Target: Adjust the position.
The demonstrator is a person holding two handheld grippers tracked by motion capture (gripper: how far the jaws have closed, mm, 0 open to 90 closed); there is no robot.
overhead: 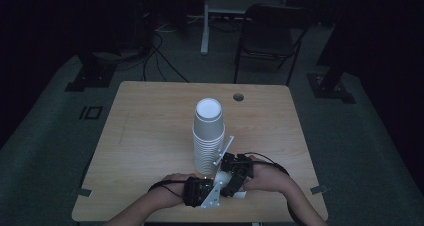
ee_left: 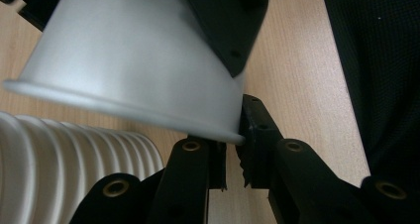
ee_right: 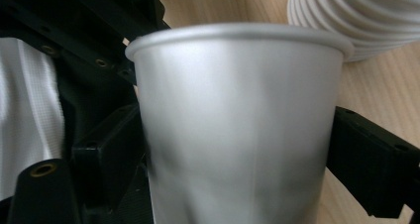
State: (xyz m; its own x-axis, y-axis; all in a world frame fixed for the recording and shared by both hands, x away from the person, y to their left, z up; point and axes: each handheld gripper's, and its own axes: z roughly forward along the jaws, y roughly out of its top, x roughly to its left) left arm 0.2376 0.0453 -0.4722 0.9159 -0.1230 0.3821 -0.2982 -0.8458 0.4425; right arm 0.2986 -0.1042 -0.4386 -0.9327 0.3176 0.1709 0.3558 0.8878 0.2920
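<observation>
Dim light covered the wooden table (overhead: 150,136), with a dark chair (overhead: 267,33) on the floor beyond its far edge. I saw 1 tall stack of white cups (overhead: 208,136) standing near the table's middle. My right gripper (ee_right: 237,149) had its jaws clamped on both sides of a single white cup (ee_right: 237,125), held at the near edge just in front of the stack. My left gripper (ee_left: 233,159) had its jaws almost together, pinching that cup's rim between its tips.
</observation>
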